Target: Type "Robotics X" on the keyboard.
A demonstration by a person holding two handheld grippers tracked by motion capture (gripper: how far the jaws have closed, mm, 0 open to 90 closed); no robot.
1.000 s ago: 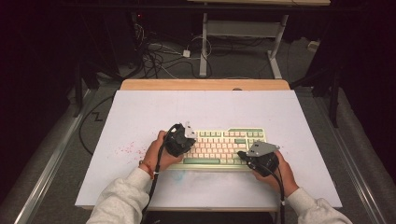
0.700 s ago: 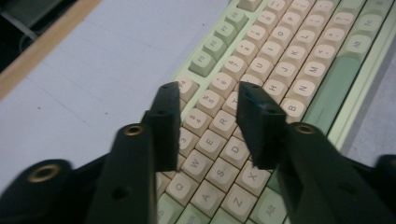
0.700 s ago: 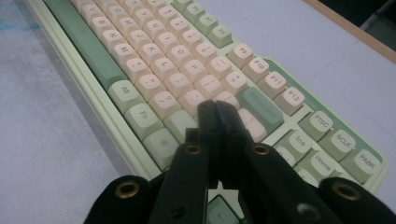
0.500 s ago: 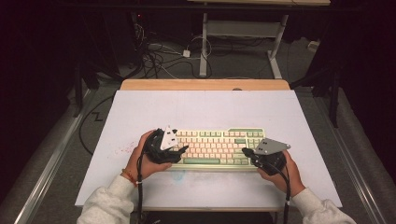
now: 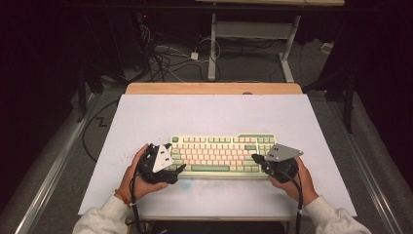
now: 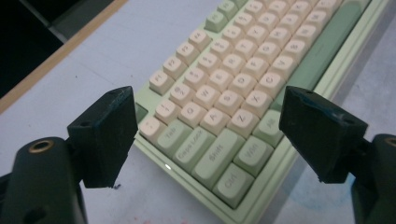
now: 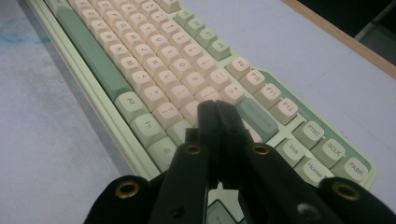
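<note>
Keyboard [image 5: 221,153] btwn L tongs [image 5: 179,168], wide, & R tongs [image 5: 255,158], closed empty.

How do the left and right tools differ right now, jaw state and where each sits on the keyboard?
The left tool has its jaws spread wide apart; the right tool has its jaws pressed together. The left tool sits at the keyboard's left end, framing the Tab, Caps Lock and Shift corner; the right tool is at the right end, its tip over keys near the F-row and navigation cluster. Both are hand-held, black, low over the same keyboard, with nothing between the jaws.
</note>
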